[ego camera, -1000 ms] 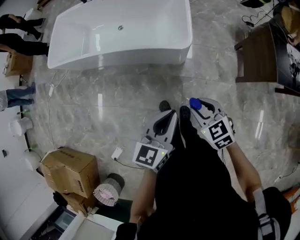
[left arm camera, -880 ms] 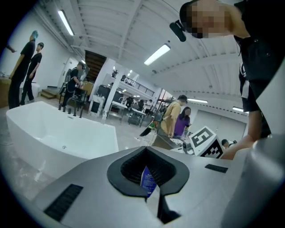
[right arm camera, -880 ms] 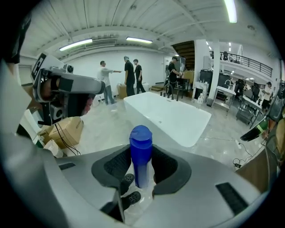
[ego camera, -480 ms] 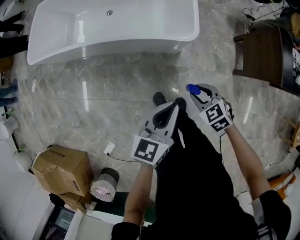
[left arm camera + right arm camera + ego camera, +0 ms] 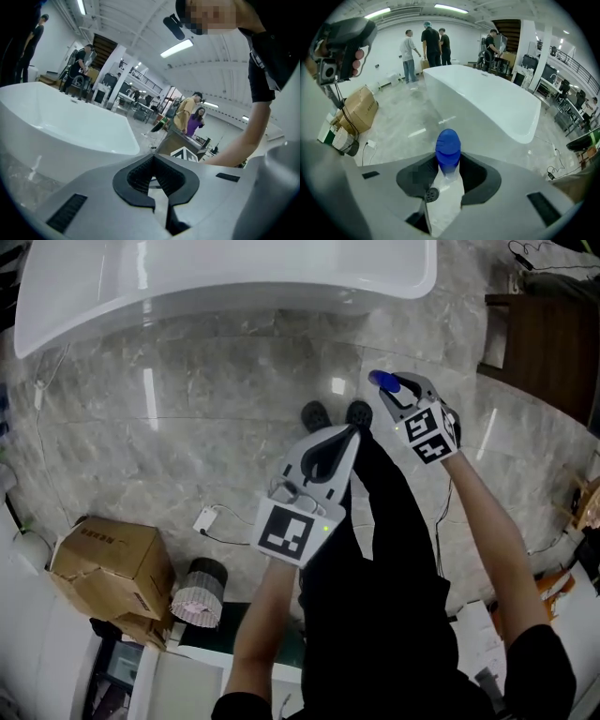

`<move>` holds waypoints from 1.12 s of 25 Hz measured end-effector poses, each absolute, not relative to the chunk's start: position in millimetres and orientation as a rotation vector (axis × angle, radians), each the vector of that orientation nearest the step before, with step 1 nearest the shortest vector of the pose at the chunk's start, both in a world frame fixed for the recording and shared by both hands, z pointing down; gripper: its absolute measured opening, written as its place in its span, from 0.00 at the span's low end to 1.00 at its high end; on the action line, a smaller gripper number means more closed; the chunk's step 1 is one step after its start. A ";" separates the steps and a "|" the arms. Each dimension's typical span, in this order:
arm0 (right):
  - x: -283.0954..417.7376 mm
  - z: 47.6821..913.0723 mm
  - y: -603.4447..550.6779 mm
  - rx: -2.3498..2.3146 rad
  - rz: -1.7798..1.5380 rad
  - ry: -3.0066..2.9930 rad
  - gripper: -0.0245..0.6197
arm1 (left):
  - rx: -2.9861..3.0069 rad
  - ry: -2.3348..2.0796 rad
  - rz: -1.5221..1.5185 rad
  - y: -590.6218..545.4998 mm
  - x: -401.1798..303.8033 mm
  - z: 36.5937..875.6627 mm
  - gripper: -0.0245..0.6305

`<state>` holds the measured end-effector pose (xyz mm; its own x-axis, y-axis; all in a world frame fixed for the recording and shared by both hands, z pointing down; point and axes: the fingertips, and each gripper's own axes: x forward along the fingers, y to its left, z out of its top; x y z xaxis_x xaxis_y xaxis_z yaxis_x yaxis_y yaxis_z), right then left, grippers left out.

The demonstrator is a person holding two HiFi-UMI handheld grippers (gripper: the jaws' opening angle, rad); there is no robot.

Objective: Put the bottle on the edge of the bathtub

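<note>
- The right claw (image 5: 386,388) (image 5: 446,165) is pinched on a white plastic bottle with a round blue cap (image 5: 383,382) (image 5: 448,146); the cap sticks out past the claw's tips and the pale body sits between the two dark pads.
- The bottle is in the air over the grey marbled tile floor (image 5: 187,427), in front of the person's right side, well apart from the tub.
- The long glossy white bathtub (image 5: 234,282) (image 5: 487,101) (image 5: 61,122) lies across the top of the head view; nothing rests on the part of its rim that shows.
- The left claw (image 5: 351,434) (image 5: 152,178) has its tips pressed together and holds nothing; only the oval gap between the ribbed pads is open.
- The left claw hangs lower and nearer the body than the right, just above the person's black shoes (image 5: 316,415).
- A brown cardboard box (image 5: 103,563) (image 5: 358,110) stands on the floor at the person's left, with a pale wrapped roll (image 5: 199,594) just beside it and a small white plug on a cable (image 5: 207,518) nearby.
- In the right gripper view, three people (image 5: 426,42) stand beyond the tub's far end.
</note>
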<state>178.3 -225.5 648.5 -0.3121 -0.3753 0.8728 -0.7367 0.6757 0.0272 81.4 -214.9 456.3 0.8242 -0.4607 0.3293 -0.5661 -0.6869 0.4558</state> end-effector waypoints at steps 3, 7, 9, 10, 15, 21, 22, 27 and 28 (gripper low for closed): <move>175.7 694.0 -235.4 0.850 0.476 -1.908 0.26 | 2.403 -0.773 0.267 -220.3 73.6 496.1 0.05; 175.8 756.6 -258.7 0.868 0.490 -1.886 0.26 | 2.391 -0.780 0.286 -238.4 71.4 553.2 0.05; 175.9 785.8 -265.4 0.871 0.498 -1.883 0.26 | 2.388 -0.786 0.300 -244.6 72.5 579.1 0.05; 176.7 800.1 -266.4 0.865 0.501 -1.878 0.26 | 2.386 -0.794 0.305 -246.4 73.5 590.2 0.05; 176.3 866.7 -271.3 0.836 0.487 -1.864 0.26 | 2.356 -0.837 0.287 -249.4 71.6 637.5 0.05; 170.3 945.7 -291.5 0.844 0.481 -1.848 0.26 | 2.287 -0.897 0.277 -250.5 54.3 700.1 0.05; 169.6 958.3 -295.7 0.846 0.481 -1.846 0.26 | 2.278 -0.906 0.278 -250.7 51.5 710.5 0.05; 168.3 1016.0 -313.6 0.862 0.493 -1.805 0.26 | 2.247 -0.937 0.289 -253.0 38.3 759.3 0.05; 168.8 1025.8 -316.9 0.863 0.491 -1.799 0.26 | 2.243 -0.941 0.292 -253.6 36.6 767.3 0.05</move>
<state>168.8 -316.9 1025.8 -0.2065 -0.3272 0.9221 -0.7503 0.6578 0.0654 36.6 -253.6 767.3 0.7138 -0.5465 0.4380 -0.6984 -0.5091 0.5030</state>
